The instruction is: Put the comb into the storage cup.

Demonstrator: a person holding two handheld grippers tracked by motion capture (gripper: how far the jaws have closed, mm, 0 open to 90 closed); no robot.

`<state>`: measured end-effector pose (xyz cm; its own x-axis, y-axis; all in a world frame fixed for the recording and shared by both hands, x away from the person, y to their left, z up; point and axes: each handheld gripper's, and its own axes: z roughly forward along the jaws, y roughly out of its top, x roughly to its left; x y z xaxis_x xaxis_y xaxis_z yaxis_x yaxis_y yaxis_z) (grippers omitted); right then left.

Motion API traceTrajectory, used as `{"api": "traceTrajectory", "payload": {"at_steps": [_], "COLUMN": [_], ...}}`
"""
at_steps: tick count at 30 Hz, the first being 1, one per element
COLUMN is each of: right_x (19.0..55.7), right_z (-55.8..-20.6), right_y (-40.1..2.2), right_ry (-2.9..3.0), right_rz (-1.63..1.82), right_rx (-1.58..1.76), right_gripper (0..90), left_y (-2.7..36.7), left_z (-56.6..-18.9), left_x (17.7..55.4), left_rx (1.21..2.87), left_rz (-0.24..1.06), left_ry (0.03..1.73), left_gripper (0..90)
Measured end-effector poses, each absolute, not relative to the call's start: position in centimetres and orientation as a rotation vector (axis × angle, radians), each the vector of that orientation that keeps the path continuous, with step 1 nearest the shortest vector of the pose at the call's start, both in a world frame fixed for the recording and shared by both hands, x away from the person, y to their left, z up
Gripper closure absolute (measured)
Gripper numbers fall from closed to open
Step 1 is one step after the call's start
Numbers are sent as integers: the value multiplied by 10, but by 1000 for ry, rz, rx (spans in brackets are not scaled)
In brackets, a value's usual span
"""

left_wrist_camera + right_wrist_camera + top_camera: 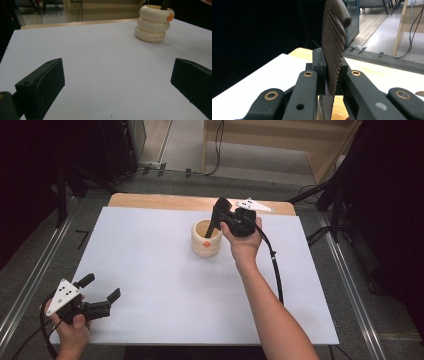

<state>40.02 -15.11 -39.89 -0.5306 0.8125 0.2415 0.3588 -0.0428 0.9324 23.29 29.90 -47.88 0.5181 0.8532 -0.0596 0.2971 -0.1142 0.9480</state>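
white table (150, 270), ribbed brown tool (334, 50) between right claw (331, 75) jaws

One cream ribbed holder (206, 240), one dark ridged flat utensil (333, 53) standing in it, two tools: left tool (102, 292) and right tool (218, 215). One white bench (165, 285), one orange mark on holder.

A white-covered tabletop (150, 270) with a bare wooden strip along its far edge carries one cream ribbed holder (206, 239), standing upright just above the frame's centre.
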Motion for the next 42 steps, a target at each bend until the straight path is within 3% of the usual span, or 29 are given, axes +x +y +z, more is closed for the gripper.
{"api": "traceTrajectory", "payload": {"at_steps": [26, 32, 42], "right_x": [406, 410, 407], "right_z": [-435, -440, -438], "right_y": [-156, -164, -175], "right_ry": [1809, 1819, 1871], "right_rz": [1693, 1555, 1480], "right_rx": [1392, 1389, 1405], "right_gripper": [811, 588, 341], "left_y": [300, 299, 300], "left_z": [-479, -479, -479], "left_x": [233, 233, 232], "left_rx": [1662, 1661, 1653], "left_rz": [637, 641, 650], "left_ry": [988, 987, 995], "left_gripper": [0, 0, 0]}}
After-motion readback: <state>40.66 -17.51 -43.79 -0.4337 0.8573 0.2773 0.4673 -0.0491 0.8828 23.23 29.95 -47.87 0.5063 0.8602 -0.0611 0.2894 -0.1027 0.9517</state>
